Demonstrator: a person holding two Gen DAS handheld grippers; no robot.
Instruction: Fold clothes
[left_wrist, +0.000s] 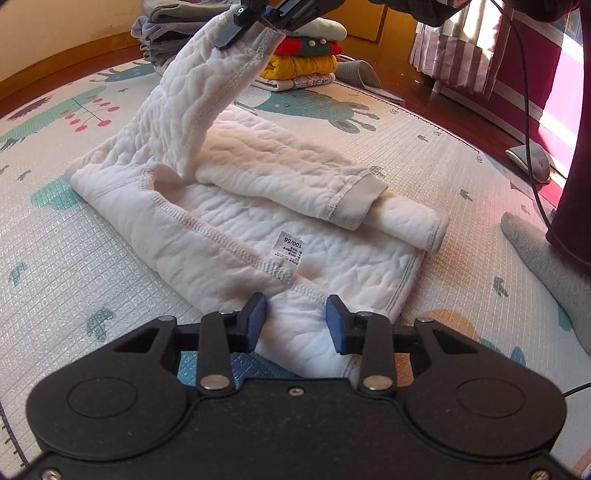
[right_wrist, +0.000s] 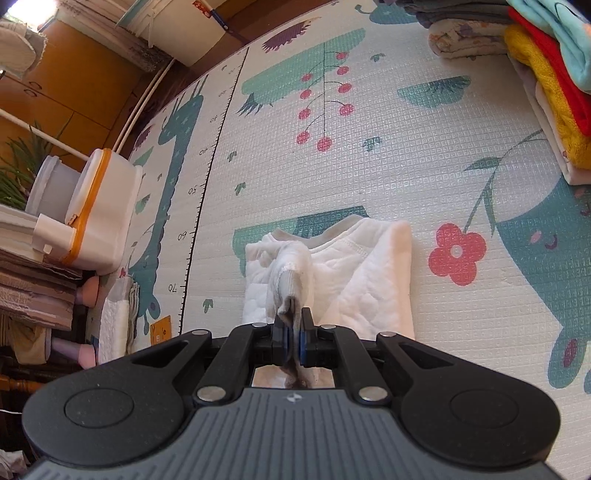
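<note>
Right tool (right_wrist: 294, 334) pinching lifted sleeve cuff (right_wrist: 286, 293), left tool (left_wrist: 296, 317) parted over hem (left_wrist: 317, 347)

Printed play mat (right_wrist: 406, 155); white tub (right_wrist: 99, 218); striped curtain (left_wrist: 450, 51).

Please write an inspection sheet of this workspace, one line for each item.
Surface: patterned play mat, on the floor.
Job's things: white quilted top lying on the mat, one sleeve lifted; folded clothes stack behind.
Clutter: white storage box at the mat edge; slipper.
Grippers: right hand-held gripper shut on the sleeve cuff; left hand-held gripper open over the hem.
Cables: black cable hanging at right.
Surroundings: wooden cabinets, striped curtain.
</note>
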